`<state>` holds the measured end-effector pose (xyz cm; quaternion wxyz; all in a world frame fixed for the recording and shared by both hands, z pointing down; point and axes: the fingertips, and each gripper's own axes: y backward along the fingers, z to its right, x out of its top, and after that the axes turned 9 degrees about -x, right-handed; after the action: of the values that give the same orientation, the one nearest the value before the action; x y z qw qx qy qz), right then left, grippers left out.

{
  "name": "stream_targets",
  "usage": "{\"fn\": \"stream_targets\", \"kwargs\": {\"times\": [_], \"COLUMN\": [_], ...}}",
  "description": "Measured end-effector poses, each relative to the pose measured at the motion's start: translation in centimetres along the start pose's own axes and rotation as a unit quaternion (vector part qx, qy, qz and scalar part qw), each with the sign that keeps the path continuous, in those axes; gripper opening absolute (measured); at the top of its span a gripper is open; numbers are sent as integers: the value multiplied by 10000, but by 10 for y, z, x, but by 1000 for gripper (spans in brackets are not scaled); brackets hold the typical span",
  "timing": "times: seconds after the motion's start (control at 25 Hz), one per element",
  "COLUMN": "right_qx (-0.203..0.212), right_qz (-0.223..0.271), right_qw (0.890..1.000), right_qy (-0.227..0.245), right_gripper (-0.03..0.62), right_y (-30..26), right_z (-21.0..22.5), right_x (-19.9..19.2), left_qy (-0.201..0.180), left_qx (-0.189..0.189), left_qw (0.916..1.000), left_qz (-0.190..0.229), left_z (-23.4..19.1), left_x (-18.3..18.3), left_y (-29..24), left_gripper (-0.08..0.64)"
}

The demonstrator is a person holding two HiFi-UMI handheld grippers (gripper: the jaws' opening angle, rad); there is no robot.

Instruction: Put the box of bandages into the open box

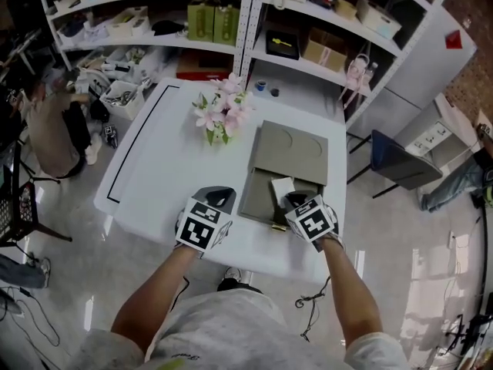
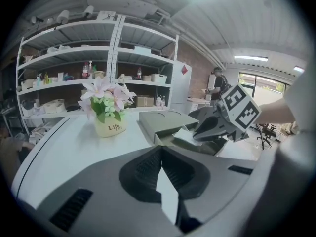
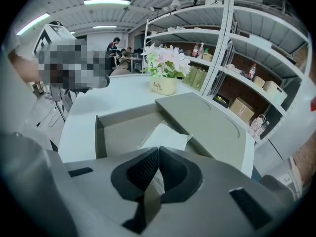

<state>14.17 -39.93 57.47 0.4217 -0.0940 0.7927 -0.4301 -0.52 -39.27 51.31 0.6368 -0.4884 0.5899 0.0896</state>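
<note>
In the head view, a flat olive-grey open box (image 1: 256,197) lies right of centre on the white desk (image 1: 154,168), with its lid (image 1: 293,149) slid toward the top of the frame. A small white box of bandages (image 1: 282,186) lies inside the uncovered tray, against the lid's edge. The left gripper (image 1: 220,200) is just left of the tray, and the right gripper (image 1: 296,201) is over its lower right part, close beside the white box. A cream pot of pink flowers (image 1: 223,116) stands above and left of the lid. In the left gripper view its jaws are pressed together on nothing, with the tray beyond at centre right. In the right gripper view its jaws also meet, empty, and the white box lies in the tray just above them.
</note>
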Motion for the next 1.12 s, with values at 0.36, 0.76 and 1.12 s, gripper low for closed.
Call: {"fn": "stream_targets", "kwargs": {"times": [0.36,0.76,1.12], "right_qx": [209,217,127], "right_qz": [-144,-221,-146], "right_qw": [9997,9995,9994], "right_qy": [49,-108,-299], "right_gripper": [10,21,51], "right_y": [-19,-23,-10], "right_z": [-1,0,-4], "right_x": [0,-2,-1], "left_qy": [94,151,118], "left_qx": [131,149,109], "left_qw": [9999,9998,9999], "left_qz": [-24,-48,2], "left_z": [-14,-18,-14], "left_x": [-2,-5,-3], "left_y": [-3,-2,5], "left_gripper": [6,5,5]}}
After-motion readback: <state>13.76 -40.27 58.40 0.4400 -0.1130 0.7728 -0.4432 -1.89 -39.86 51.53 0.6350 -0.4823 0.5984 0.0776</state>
